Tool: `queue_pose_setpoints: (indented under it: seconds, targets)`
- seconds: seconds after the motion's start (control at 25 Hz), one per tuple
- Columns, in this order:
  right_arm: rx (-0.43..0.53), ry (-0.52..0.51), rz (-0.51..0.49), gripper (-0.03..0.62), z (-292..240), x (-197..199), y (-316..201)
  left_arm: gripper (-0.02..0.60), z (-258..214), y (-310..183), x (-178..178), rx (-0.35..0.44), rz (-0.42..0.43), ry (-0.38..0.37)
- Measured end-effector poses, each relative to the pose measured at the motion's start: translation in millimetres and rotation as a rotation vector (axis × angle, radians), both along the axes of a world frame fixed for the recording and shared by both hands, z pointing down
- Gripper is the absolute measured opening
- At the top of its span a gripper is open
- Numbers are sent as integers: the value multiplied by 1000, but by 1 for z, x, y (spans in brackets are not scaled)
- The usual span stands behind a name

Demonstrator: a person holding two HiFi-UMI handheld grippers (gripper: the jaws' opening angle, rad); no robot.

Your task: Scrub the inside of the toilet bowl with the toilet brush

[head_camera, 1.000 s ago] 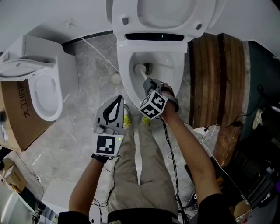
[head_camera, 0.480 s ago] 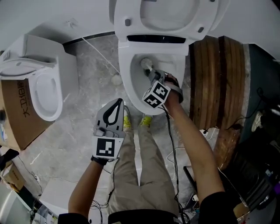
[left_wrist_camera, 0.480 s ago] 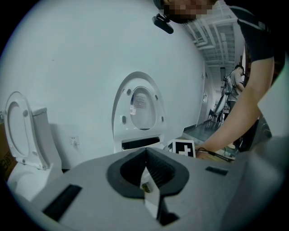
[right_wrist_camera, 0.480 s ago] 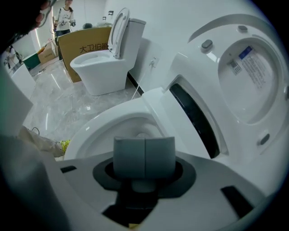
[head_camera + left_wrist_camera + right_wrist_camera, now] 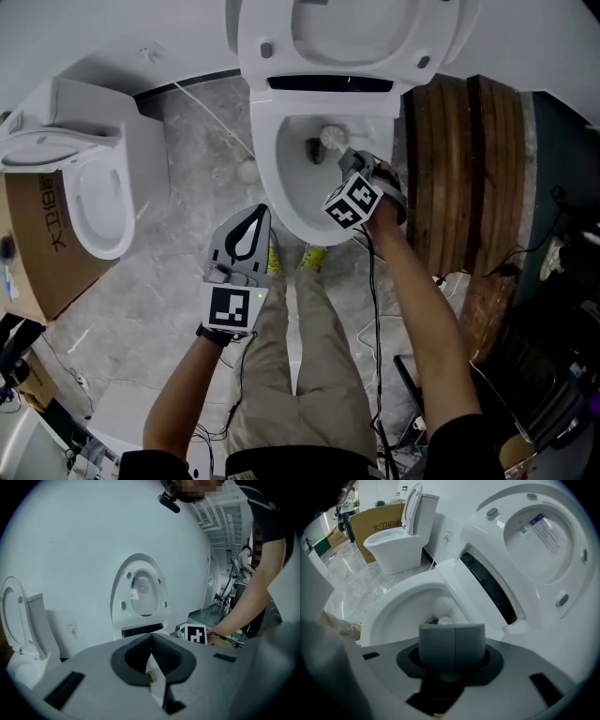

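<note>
The white toilet bowl stands open at the top middle of the head view, with its seat and lid raised. The pale head of the toilet brush sits down in the bowl beside the drain hole. My right gripper reaches over the bowl's right rim and is shut on the brush, whose handle is hidden by the jaws. In the right gripper view the brush head shows just past the shut right gripper. My left gripper hangs shut and empty over the floor, left of the bowl's front.
A second toilet and a cardboard box stand at the left. Dark wooden planks lie close to the bowl's right side, with cables on the floor. The person's shoes stand at the bowl's front.
The brush head has swept from the bowl's left side towards its back right. My right gripper has moved right with it. The left gripper has hardly moved.
</note>
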State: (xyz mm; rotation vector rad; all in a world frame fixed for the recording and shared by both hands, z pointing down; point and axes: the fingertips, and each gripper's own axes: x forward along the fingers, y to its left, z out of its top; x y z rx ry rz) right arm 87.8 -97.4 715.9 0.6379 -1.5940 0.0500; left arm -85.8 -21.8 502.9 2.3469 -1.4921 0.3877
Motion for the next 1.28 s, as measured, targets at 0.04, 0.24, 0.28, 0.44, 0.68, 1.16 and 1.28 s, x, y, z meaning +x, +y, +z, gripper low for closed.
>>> queue_pose_setpoints:
  seconds: [0.04,0.24,0.28,0.44,0.68,1.16,1.28]
  targets:
    - [0,3,4,152,0,4,1,9,0,-1,2,0,4,0]
    - [-17,38,3,152,-2,21,14,9,1,-4,16,3,29,0]
    - [-21,51,0,150,-2,25,17,9,1,-5,19,4,33,1]
    - [-22,90,-4,149,-8,40,32,9,3,-5,29,-6,60,-10]
    - [-76,109,-25,149,-10,52,71,9,4,-7,37,-17,66,-16]
    - [-224,91,-28,150,-14,32,139,9,-1,-14,24,-1,10,16]
    - [-241,74,-25,150,-15,22,149,9,-3,-14,20,9,9,15]
